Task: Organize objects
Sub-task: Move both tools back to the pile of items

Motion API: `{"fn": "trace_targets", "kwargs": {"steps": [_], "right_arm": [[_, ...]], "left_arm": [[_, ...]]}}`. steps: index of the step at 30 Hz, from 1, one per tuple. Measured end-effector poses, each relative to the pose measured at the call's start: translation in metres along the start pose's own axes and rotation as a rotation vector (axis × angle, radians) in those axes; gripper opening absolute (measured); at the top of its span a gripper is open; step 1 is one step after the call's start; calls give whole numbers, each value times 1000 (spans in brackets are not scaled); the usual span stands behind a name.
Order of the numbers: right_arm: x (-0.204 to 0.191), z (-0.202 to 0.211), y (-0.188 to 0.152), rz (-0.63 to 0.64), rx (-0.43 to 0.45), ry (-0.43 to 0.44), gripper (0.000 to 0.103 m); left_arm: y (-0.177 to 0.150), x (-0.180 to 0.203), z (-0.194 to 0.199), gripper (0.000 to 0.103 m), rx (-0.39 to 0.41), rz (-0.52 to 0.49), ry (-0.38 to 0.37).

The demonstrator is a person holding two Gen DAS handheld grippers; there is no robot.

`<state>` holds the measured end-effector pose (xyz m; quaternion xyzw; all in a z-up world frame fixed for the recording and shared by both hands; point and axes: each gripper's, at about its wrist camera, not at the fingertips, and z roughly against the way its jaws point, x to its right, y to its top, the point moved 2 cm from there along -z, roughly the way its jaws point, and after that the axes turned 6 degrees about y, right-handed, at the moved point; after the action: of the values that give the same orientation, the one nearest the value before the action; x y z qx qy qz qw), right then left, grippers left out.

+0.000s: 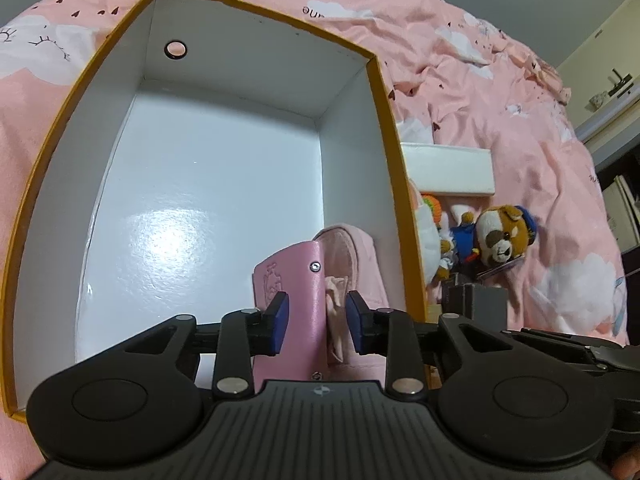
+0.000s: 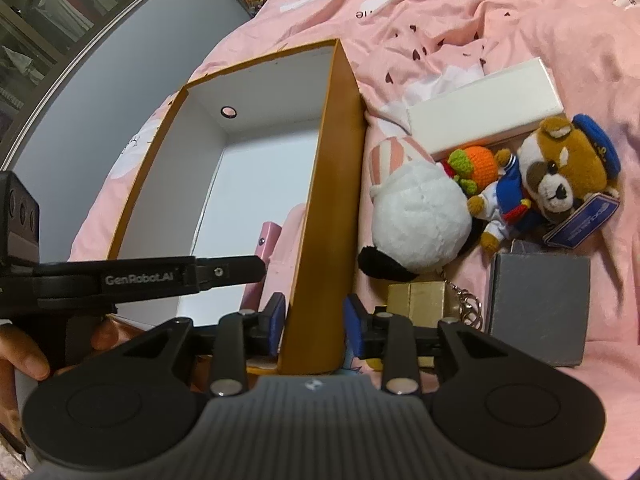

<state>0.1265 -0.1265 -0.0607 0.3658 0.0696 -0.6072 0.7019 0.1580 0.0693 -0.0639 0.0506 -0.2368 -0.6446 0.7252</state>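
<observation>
Open orange box (image 1: 384, 128) with white interior, resting on a bed (image 1: 500, 92) under a pink cloud-print cover. Its only visible contents are a pink case (image 1: 298, 292) and a paler pink cloth item (image 1: 360, 264) at the near right corner; the rest of the floor is bare. The left hand-held gripper (image 1: 317, 322) straddles the pink case with pads parted, the left pad touching or nearly touching it and the right one clear. The right hand-held gripper (image 2: 316, 326) brackets the box's right wall, jaws spread, no pad pressing. Outside lie a white plush (image 2: 420, 224), a sailor bear plush (image 2: 560, 172), an orange crochet toy (image 2: 480, 164), a white box (image 2: 484, 120), a grey box (image 2: 540, 304) and a gold box (image 2: 416, 300), partly hidden behind the gripper.
</observation>
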Motion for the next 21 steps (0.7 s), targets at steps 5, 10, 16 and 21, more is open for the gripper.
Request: {"fn": "trace_targets", "kwargs": {"steps": [5,10,16,21], "right_arm": [[2,16,3,11,46,-17,36],[15,43,7,-13,118,-54,36],[41,77,6,-48,194,-149,36],[63,88,-2,-76,201,-226,36]], "left_arm": [[0,8,19,34,76,-26,-3],[0,26,46,34,169,-79,-48],[-8,66,55,34,182,-171,-154],[-14,97,32,34,113,-217,-183]]}}
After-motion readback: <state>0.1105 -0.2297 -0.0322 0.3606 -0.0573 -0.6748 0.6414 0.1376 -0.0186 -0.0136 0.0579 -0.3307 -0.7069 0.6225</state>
